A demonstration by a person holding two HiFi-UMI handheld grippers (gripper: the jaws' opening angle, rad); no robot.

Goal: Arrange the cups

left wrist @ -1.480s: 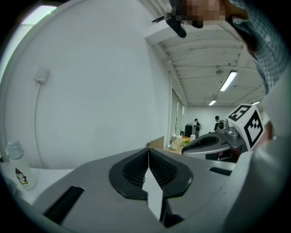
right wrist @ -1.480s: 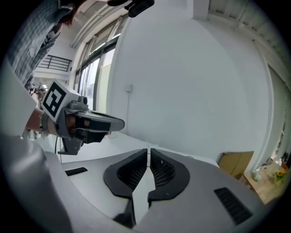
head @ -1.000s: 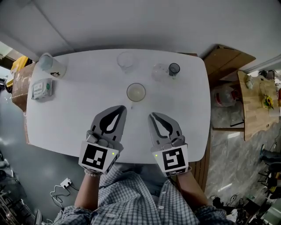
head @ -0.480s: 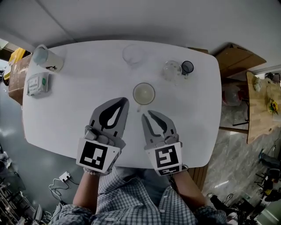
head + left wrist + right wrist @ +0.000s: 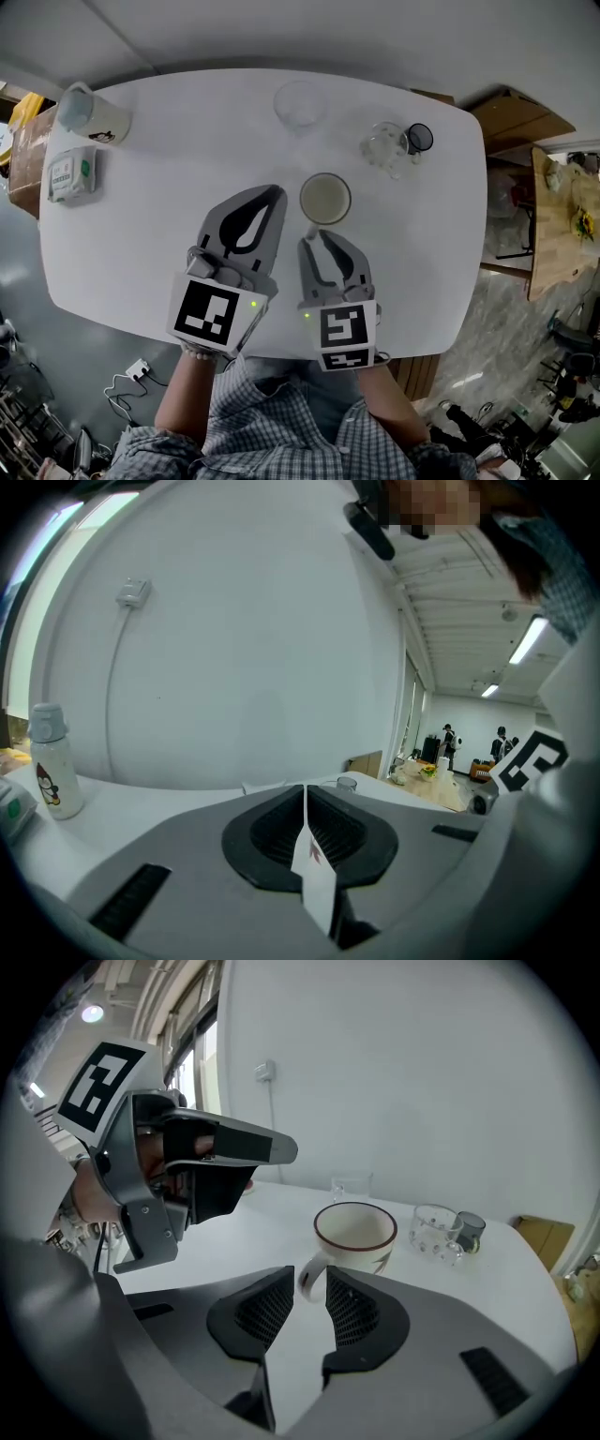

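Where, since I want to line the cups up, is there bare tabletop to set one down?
Widest: the table's left half, between packet, bottle and left gripper. Also the far strip between bottle and glass, and the right end nearer than the dimpled cup and dark cup. Crowded: the centre, where the open right gripper straddles the handle of the mug.

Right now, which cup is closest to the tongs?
The white brown-rimmed mug: its handle sits at the tips of the right tongs. The clear glass and dimpled cup stand farther back.
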